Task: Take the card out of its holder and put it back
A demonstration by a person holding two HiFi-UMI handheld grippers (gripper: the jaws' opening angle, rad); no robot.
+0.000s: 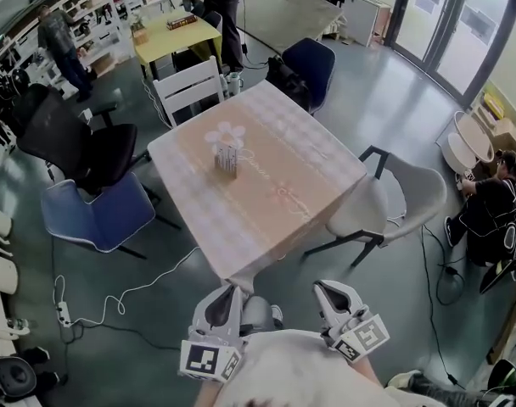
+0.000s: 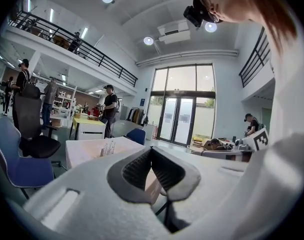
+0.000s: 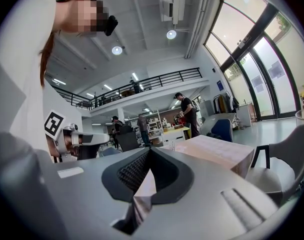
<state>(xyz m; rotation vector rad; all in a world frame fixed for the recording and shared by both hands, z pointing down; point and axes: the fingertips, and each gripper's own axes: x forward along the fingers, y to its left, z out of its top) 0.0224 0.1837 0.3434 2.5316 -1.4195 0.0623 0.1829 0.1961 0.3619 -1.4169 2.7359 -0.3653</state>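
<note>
Both closed on nothing, the left gripper (image 1: 227, 292) has the card holder (image 1: 227, 159) well ahead at twelve o'clock, the right gripper (image 1: 324, 290) at eleven.

Floor (image 1: 368, 100): grey, glossy.
Table (image 1: 275, 202): pink cloth, mid-room.
Chairs: white chair (image 1: 190, 87) behind table; grey chair (image 1: 406, 197) to its right; blue chair (image 1: 105, 214) to its left.
Glass doors (image 2: 179, 116): beyond table, daylit.
</note>
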